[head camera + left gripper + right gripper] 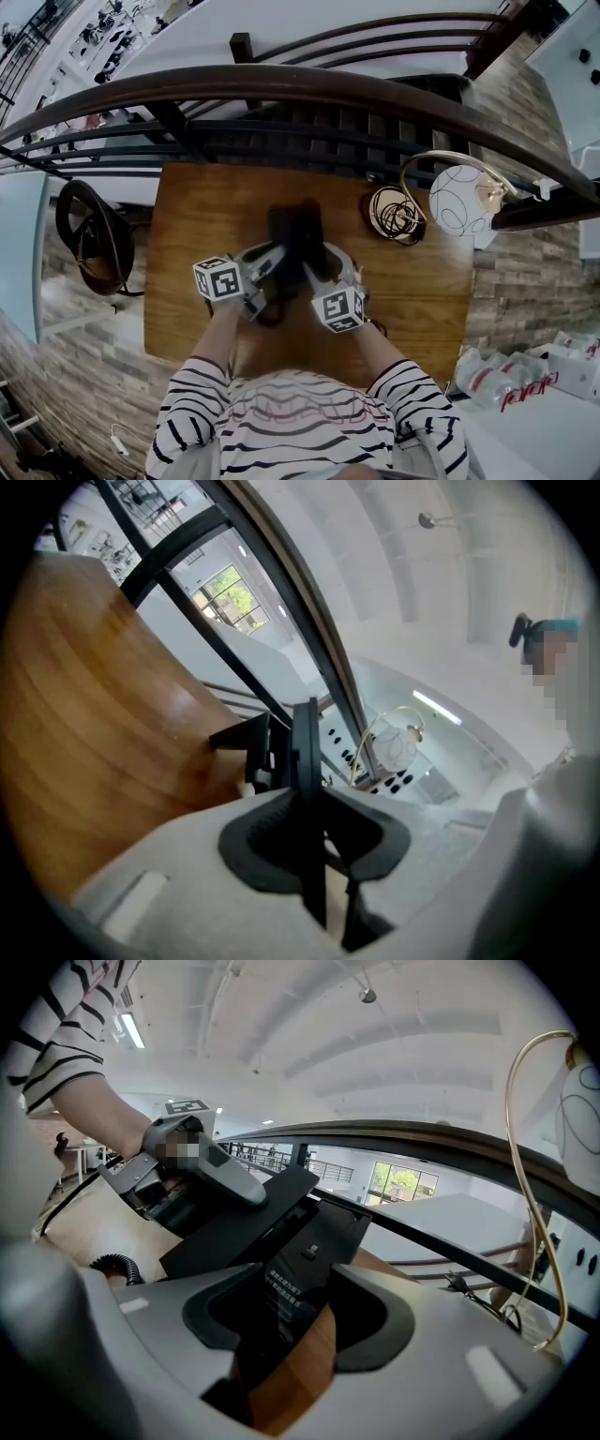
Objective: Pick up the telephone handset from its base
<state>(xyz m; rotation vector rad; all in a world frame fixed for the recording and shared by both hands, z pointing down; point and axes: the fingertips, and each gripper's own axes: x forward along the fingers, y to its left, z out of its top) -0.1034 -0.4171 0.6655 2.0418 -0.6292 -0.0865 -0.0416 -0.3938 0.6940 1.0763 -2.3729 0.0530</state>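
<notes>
Past the near striped shirt [300,412], the left gripper [274,258] is clenched on the black handset [248,1218], which is tilted just above the base [309,1260] at the middle of the table [422,291]. The right gripper [317,270] pinches the base. The grasp looks made; lifting the handset clear seems left to do.

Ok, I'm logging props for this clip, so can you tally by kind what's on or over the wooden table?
telephone handset: 1
telephone base: 1
lamp: 1
coiled cable: 1
tools: 2, the left tool and the right tool
Total: 6
</notes>
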